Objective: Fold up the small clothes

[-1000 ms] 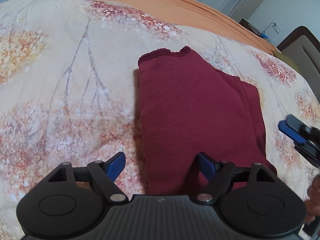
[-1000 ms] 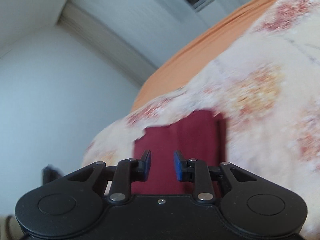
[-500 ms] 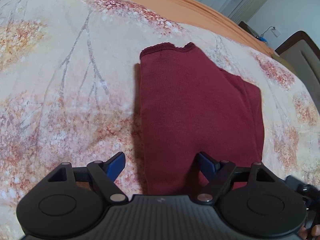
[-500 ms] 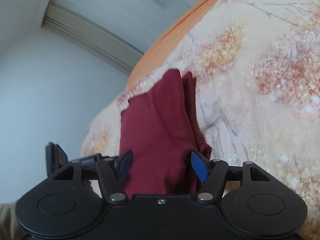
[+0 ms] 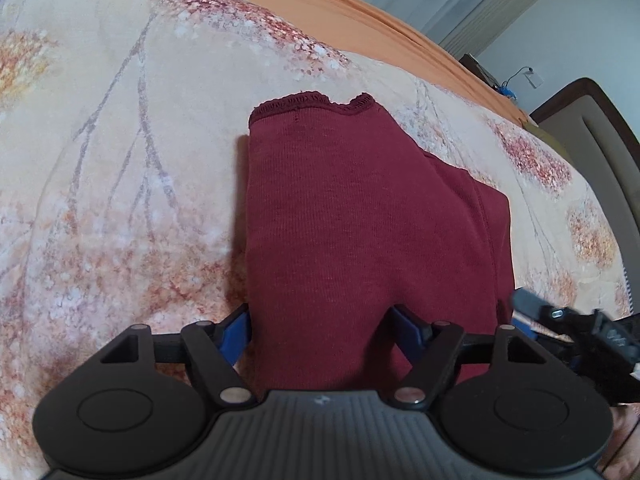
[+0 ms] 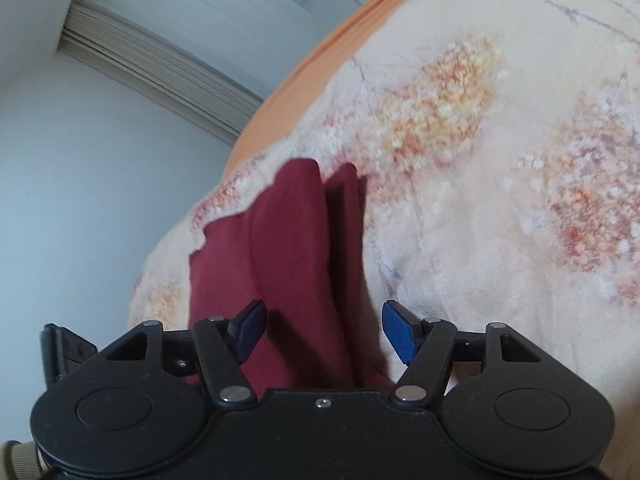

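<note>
the left gripper (image 5: 320, 326) has its blue fingers (image 5: 236, 334) spread wide, one on each side of the near end of the maroon garment (image 5: 360, 216). the cloth passes between them and looks to ride over the left pad's tip, but nothing is pinched. the right gripper (image 6: 324, 330) is just as wide, its blue pads (image 6: 398, 336) straddling the near edge of the same garment (image 6: 288, 264), with the right pad over bare quilt. both sets of jaws seem placed to take the near hem at two points, so that edge could be lifted and carried toward the far one for another fold; that is a judgement from the posture only.

the garment lies on the floral quilt (image 5: 112, 184), already doubled lengthwise, a scalloped trim at its far end and a second layer stepping out along its right side. in the left wrist view the right gripper's body shows at the lower right edge, close beside the cloth.

around it, the quilt is soft and rumpled, an orange sheet (image 5: 320, 4) runs along the far side, pleated curtains (image 6: 160, 64) hang behind, and a padded headboard (image 5: 592, 140) stands at the right. nothing lies on the garment or blocks the fold path. the layered right side could slip apart if only the top layer is caught.
</note>
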